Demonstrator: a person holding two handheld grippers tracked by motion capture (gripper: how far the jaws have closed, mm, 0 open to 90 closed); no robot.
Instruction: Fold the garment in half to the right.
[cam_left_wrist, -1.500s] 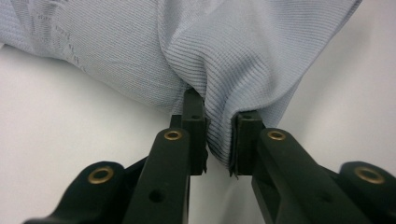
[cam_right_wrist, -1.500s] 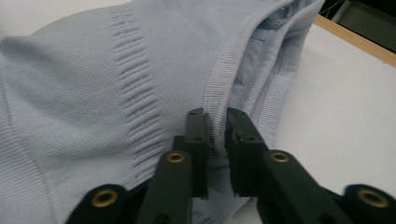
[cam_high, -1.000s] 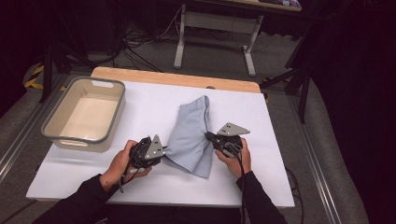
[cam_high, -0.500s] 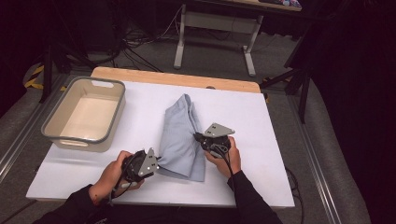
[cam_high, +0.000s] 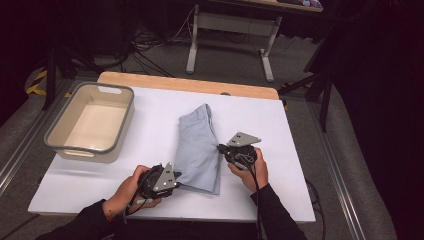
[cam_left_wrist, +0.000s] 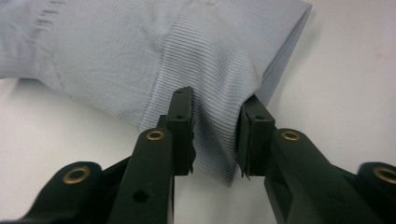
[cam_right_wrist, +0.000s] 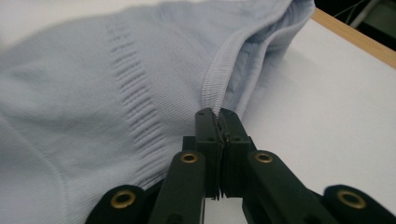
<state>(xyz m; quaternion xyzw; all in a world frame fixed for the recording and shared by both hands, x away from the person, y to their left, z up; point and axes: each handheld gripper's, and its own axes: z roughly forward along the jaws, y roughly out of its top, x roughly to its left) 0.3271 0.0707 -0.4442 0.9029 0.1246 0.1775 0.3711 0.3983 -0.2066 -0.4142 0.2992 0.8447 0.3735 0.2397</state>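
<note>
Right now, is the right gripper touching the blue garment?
Touching. The right gripper view shows the right gripper with its jaws shut on the hem of the blue garment, the fabric pinched between the pads.

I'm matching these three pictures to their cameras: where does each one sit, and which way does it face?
High view: above the person's side, looking forward and down on the table; forearms and both hands show.
Left gripper view: rides the left gripper, looking along its parted black jaws at the garment.
Right gripper view: rides the right gripper, jaws clamped on the garment's hem.
Shared: all three show the light blue garment and the white tabletop.
</note>
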